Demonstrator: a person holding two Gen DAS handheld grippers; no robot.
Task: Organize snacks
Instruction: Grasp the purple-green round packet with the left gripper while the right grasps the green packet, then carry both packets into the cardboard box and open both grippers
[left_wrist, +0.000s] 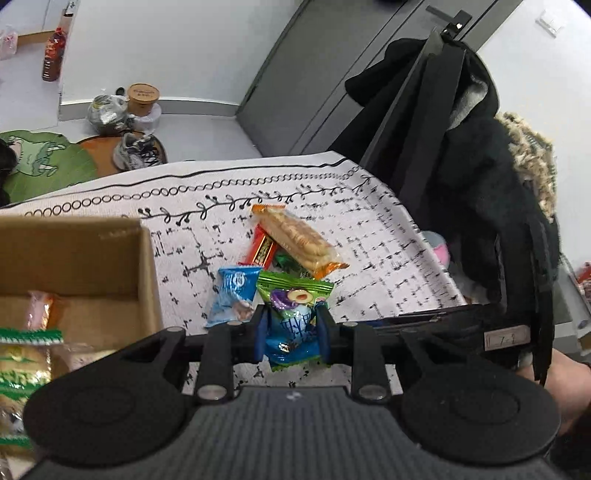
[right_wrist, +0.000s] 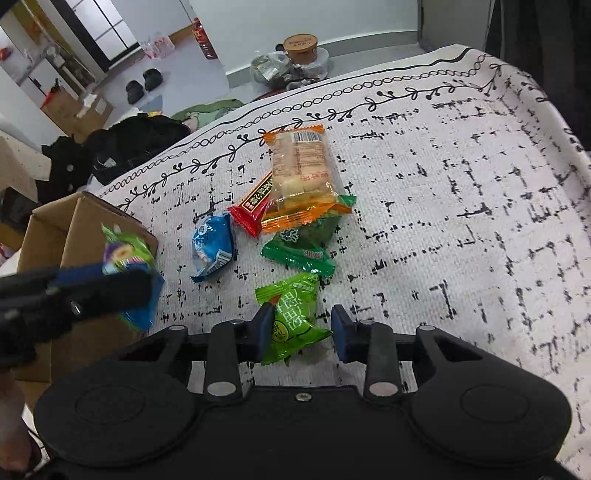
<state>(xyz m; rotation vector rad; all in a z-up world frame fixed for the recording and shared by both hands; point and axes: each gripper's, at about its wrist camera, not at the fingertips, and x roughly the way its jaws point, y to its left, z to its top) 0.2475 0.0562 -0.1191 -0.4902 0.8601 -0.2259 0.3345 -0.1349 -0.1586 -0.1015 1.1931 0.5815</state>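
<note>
While the snack pile sits mid-frame on the patterned cloth (right_wrist: 461, 192), bare cloth lies open to the right, up to its looped border. Cardboard box (left_wrist: 74, 258) at left edge w/ green-striped packs (left_wrist: 22, 365) and a pink pack inside. Left gripper (left_wrist: 291, 325) clamped on a green-blue snack bag (left_wrist: 295, 314). Right gripper (right_wrist: 301, 328) narrow around a bright green packet (right_wrist: 291, 321); left pad touches, right pad w/ gap.

patterned cloth (right_wrist: 443, 192) covers table | dark coat (left_wrist: 480, 155) over chair | sneaker (left_wrist: 136, 151), bottle (left_wrist: 53, 55) on floor | black shoes (right_wrist: 144, 85) near wall
</note>
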